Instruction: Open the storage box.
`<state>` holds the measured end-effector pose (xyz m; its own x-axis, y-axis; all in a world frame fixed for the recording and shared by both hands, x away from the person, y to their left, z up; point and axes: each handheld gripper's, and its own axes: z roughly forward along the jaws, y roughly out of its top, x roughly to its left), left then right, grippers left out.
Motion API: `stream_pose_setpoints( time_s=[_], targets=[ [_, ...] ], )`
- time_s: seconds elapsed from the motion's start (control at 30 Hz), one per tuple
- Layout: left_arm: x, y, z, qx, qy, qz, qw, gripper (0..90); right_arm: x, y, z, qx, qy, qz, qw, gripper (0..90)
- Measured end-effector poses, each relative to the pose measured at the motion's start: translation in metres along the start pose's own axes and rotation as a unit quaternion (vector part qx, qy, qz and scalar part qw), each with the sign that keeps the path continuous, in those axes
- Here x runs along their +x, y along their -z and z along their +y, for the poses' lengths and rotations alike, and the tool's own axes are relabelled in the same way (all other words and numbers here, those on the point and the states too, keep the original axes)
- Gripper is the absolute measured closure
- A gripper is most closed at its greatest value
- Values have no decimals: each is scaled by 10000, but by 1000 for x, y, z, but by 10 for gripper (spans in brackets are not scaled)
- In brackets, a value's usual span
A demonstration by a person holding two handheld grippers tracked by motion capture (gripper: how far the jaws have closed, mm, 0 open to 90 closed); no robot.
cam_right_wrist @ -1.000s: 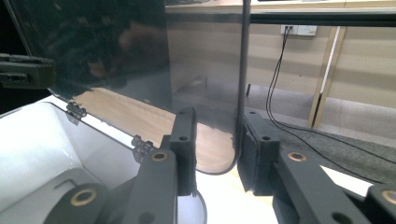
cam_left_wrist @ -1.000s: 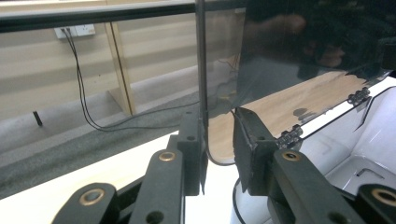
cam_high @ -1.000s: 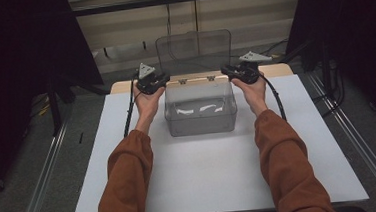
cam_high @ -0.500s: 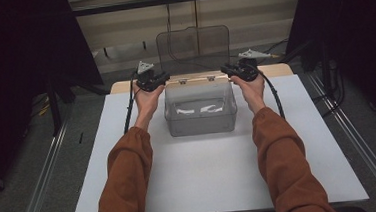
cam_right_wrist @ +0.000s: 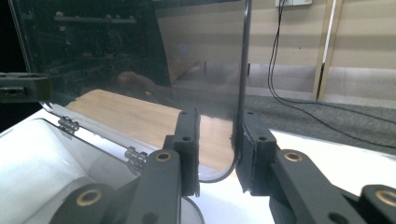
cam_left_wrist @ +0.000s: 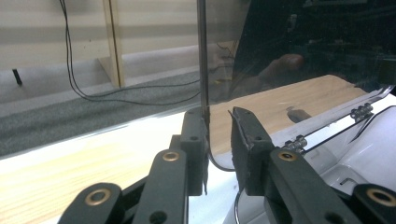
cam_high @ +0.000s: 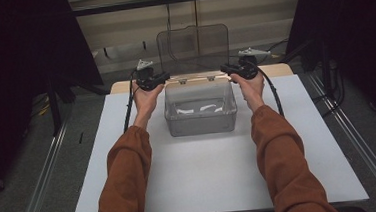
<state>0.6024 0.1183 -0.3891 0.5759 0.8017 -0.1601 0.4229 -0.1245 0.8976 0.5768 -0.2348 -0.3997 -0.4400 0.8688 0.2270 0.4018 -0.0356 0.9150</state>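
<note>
Left gripper (cam_left_wrist: 218, 140) and right gripper (cam_right_wrist: 218, 140) were both parted, straddling the upright clear lid's (cam_high: 193, 49) lower corners; one jaw each touched it. Clear bin (cam_high: 201, 112) sat frame centre on the table (cam_high: 216, 174).

Clear lidded box (cam_high: 200, 104), frame centre, on white bench (cam_high: 221, 174); lid (cam_high: 193, 48) upright. Left gripper (cam_high: 154, 80) and right gripper (cam_high: 237, 70) flank its rear corners. Orange sleeves (cam_high: 126, 180) enter from below.

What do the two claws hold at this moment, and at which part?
Nothing is clamped. Each open claw, left and right, straddles a bottom corner of the upright clear lid; in each, one jaw touches its edge, the other stands apart.
</note>
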Motion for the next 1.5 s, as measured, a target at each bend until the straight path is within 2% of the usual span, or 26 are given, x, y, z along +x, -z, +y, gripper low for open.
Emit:
stream_pose_setpoints(
  time_s=[0.1, 0.33, 0.37, 0.43, 0.5, 0.6, 0.9, 0.97, 1.07, 1.2, 1.5],
  targets=[
    [1, -1, 1, 29, 120, -8, 9999, 755, -1, -1, 2, 64, -97, 24, 9999, 714],
    [0, -2, 3, 128, 142, 32, 9998, 752, 0, -2, 4, 173, -190, -61, 9997, 706],
    [0, -2, 3, 131, 202, 46, 9997, 750, 1, -3, 5, 190, -194, -99, 9996, 700],
    [-2, -3, 3, 131, 152, 112, 9997, 740, 3, -3, 5, 223, -178, -152, 9995, 694],
    [-1, -4, 3, 128, 243, 71, 9996, 734, 2, -4, 6, 230, -183, -155, 9994, 692],
    [0, -4, 3, 165, 238, 53, 9996, 729, 3, -5, 7, 291, -134, -197, 9993, 676],
    [0, -7, 4, 195, 310, 52, 9993, 696, 4, -9, 6, 307, -206, -235, 9990, 638],
    [0, -8, 4, 199, 304, 88, 9993, 694, 6, -9, 7, 325, -129, -307, 9989, 635],
    [-2, -9, 3, 210, 326, 98, 9992, 676, 5, -10, 6, 306, -229, -306, 9988, 627],
    [0, -10, 3, 220, 366, 61, 9991, 664, 6, -11, 6, 332, -181, -310, 9988, 613],
    [1, -15, 1, 273, 456, 45, 9986, 621, 4, -16, 5, 427, -341, -293, 9981, 575]
  ],
)
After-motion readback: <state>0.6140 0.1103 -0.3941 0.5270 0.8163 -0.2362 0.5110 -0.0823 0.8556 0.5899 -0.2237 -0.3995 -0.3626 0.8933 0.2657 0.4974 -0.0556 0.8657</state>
